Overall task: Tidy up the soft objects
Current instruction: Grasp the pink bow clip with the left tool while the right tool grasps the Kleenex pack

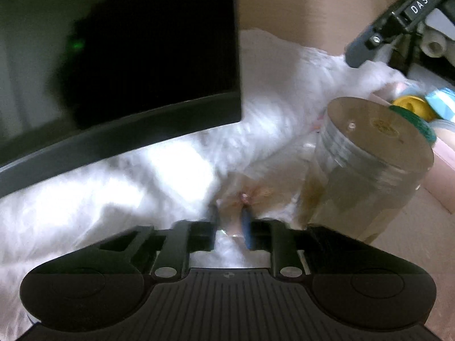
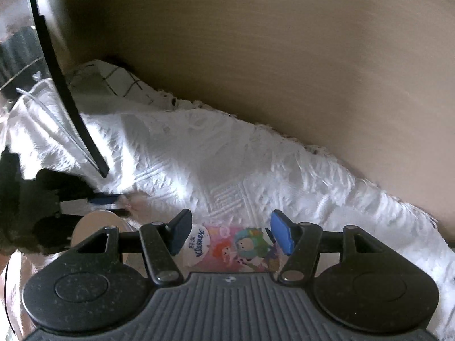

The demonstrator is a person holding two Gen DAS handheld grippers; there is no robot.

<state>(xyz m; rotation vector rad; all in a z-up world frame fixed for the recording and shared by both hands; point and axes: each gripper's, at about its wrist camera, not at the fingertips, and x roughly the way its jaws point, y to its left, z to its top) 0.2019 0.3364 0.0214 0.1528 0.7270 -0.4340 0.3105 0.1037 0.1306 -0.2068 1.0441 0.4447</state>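
A white textured cloth [image 2: 216, 164] lies spread over the tan desk and also fills the left wrist view [image 1: 119, 193]. My left gripper [image 1: 231, 221] is nearly shut, its jaws pinching a small pinkish clear-plastic wrapped object [image 1: 244, 199] lying on the cloth; it also shows at the left of the right wrist view [image 2: 113, 203]. My right gripper [image 2: 230, 230] is open, its jaws on either side of a pink Kleenex tissue pack [image 2: 230, 251] with cartoon figures, not pressing it. In the left wrist view the right gripper's finger [image 1: 366, 48] touches the cloth at upper right.
A dark monitor [image 1: 122, 65] hangs over the cloth on the left; its edge [image 2: 62, 85] shows in the right wrist view. A clear jar with a metal lid [image 1: 375, 130] stands right of my left gripper. Yellow and green items [image 1: 412, 110] lie behind it. A checked fabric [image 2: 113, 82] lies at the back.
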